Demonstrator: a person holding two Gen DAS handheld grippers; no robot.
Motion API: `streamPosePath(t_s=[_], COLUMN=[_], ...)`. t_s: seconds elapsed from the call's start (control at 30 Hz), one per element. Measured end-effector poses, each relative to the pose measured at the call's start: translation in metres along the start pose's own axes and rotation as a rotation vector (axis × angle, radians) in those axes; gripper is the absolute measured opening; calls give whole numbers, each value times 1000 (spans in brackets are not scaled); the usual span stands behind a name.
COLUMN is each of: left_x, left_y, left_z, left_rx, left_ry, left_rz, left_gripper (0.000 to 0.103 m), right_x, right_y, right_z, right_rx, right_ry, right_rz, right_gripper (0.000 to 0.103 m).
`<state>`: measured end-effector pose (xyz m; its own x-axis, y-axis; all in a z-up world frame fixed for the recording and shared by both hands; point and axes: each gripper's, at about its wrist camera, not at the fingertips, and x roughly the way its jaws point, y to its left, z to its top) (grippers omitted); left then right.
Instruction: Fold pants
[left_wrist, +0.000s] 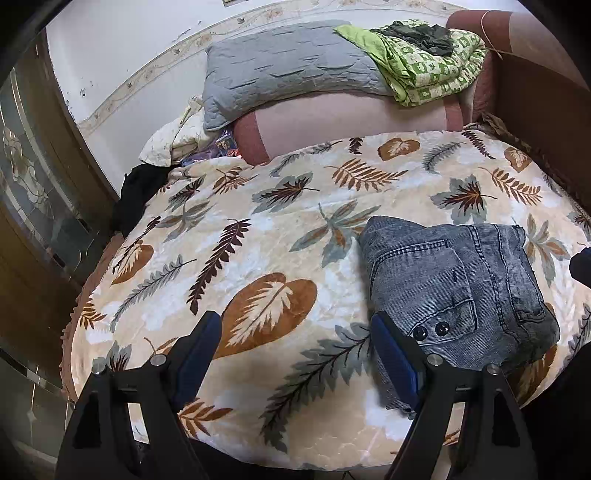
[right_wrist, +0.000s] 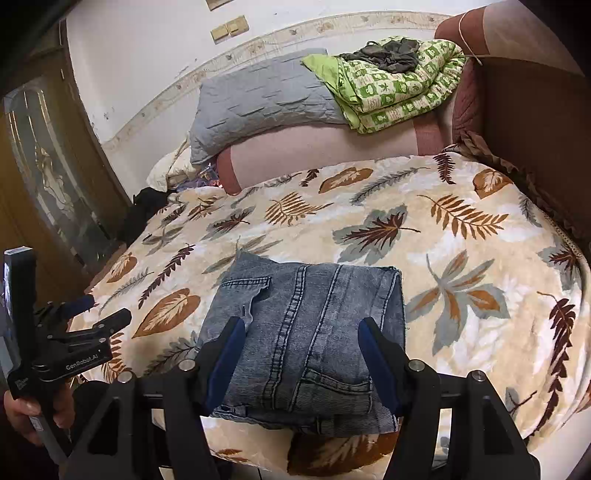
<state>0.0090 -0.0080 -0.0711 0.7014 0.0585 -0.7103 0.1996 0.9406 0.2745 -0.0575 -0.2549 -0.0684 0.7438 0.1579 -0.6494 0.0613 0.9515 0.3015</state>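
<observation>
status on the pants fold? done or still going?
Looks essentially done: the jeans lie as a compact, layered rectangle on the leaf-print blanket. In hand: nothing. The left gripper is open over bare blanket beside the jeans; the right gripper is open, its fingers either side of the near edge, not pinching. Left: at most tidying the slightly uneven near edge.

A bed is carrying everything, and a leaf-print blanket is covering its top. Folded grey-blue jeans are lying flat on the blanket, just ahead of the right gripper and reaching between its spread fingers. Far ahead of both grippers, a long pink bolster is lying across the bed, touching the blanket's far edge
</observation>
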Motion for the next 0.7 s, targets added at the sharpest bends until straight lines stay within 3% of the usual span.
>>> streamPosePath(t_s=[0.7], left_x=[16], left_y=[6], left_z=[-5], left_rx=[-20], left_ry=[51], left_rz=[10], left_gripper=[83], right_x=[9], right_y=[-13], right_z=[-4], right_rx=[34], right_ry=[31], right_rz=[-23], right_gripper=[68])
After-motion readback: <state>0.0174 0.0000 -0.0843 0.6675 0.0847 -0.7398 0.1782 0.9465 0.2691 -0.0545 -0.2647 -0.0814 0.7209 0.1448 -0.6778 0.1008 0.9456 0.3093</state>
